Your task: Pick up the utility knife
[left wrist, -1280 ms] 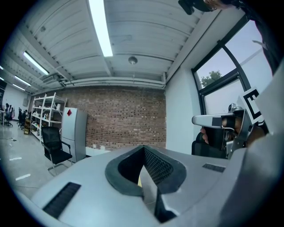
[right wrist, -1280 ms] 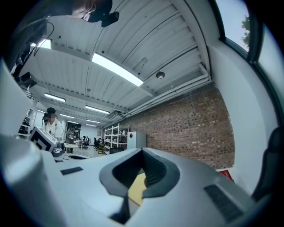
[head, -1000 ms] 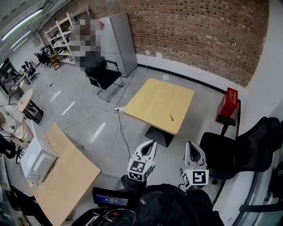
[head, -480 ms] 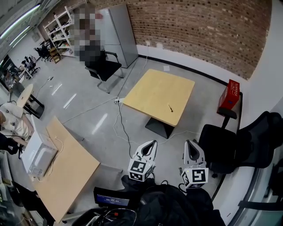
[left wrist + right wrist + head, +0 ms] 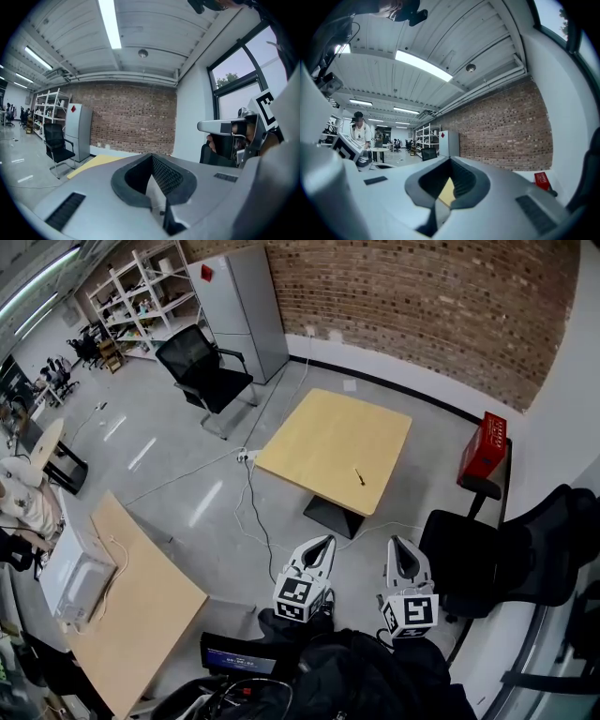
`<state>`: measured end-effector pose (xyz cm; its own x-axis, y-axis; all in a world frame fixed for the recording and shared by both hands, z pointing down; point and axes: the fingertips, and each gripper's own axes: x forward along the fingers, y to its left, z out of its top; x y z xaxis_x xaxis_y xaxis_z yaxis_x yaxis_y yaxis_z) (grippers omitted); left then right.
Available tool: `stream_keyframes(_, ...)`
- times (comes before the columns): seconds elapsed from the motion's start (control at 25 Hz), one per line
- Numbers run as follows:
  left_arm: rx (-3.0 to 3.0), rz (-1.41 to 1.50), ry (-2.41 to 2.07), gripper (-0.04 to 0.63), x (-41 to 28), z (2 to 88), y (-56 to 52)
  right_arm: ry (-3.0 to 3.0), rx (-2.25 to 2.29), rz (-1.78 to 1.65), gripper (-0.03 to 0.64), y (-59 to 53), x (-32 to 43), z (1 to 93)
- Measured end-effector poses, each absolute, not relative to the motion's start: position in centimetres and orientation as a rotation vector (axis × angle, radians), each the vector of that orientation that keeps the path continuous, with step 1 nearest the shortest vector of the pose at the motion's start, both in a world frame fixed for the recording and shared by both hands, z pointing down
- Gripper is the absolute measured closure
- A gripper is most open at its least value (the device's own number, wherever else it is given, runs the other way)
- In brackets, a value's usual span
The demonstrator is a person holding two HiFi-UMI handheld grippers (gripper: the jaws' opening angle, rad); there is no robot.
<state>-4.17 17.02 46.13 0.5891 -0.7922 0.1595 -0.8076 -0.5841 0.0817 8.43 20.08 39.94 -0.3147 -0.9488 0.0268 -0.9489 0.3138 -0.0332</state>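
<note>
Two grippers: the left gripper [image 5: 322, 543] and the right gripper [image 5: 395, 546] are side by side low in the head view, over the floor and short of the table [image 5: 309, 442].
Left jaws: pressed together at the tips, with nothing between them.
Right jaws: closed tip to tip and likewise empty. A strip of the yellow tabletop shows through the gap behind the tips.
Knife's place: the utility knife [image 5: 359, 475] lies alone on the tabletop, close to the right edge and nearer the near-right corner than the far one.
Direction from the grippers: ahead and well apart, beyond the table's near edge. In the head view it sits about midway between the two grippers' lines.
Nearer hand: neither is plainly nearer. The right seems the likelier choice, since the knife is on the table's right side.
Long axis: a short sliver running from far-left to near-right, slightly skewed to the right edge, with one end turned roughly toward the person.
Blade end: too small to tell which end is which.
Coming move, as judged: carry a gripper forward over the near-right corner, part its jaws, and close them across the knife's narrow width.
Beside the path: a black chair [image 5: 469, 563] stands just right of the right gripper.
</note>
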Motion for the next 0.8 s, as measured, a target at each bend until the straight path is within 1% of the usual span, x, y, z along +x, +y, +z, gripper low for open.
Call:
stream_keyframes(0.44, 2.682, 0.129, -1.339, 0.598, -5.4, 44.9, 7.1, -2.526, 1.863, 0.041, 0.612, 10.8, 7.3, 39.0)
stream_keyframes(0.8, 2.685, 0.134, -1.297, 0.598, -6.4, 45.5, 1.8, -2.498, 1.890, 0.070, 0.614, 5.5, 6.5, 39.5)
